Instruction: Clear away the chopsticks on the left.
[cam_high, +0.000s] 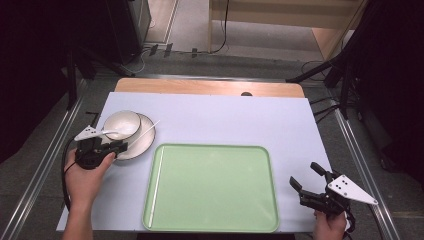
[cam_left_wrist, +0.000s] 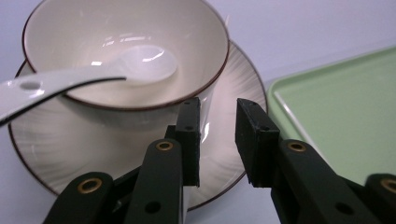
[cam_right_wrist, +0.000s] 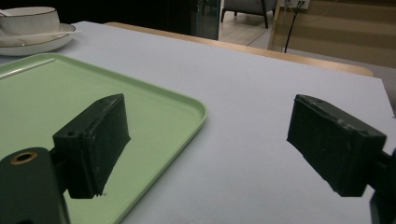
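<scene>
The bench (cam_high: 210, 107), covered by a pale sheet, carries a green tray (cam_high: 212, 187) at its near edge, roughly centred, and the tray is bare apart from what looks like a thin white stick lying along its left rim. Toward the bench's left edge, just off the tray's far-left corner, sits a white plate (cam_high: 142, 142) with a dark rim line, and on it stands a white bowl (cam_high: 121, 124) with the same dark rim; a white spoon (cam_left_wrist: 140, 63) lies in the bowl, its handle leaning out over the rim, and another thin white stick rests across the plate's right side. The left hand-held gripper (cam_high: 116, 148) is at the plate's near edge; in the left gripper view its jaws stand a narrow gap apart just over the plate's rim and close to the bowl's wall, and I cannot see them pinching anything. The right hand-held gripper (cam_high: 306, 182) hovers off the tray's right edge near the bench's near-right corner, jaws spread wide and empty. Judging from this, the work seems to be moving the crockery onto the tray, and it is at its start: the grasp on the plate is not yet made, and the lift, carry and set-down are all left. The set looks glossy, smooth and hard, probably ceramic, with faint radial ridges on the plate, so it may slip in the jaws and the loose spoon could shift.
</scene>
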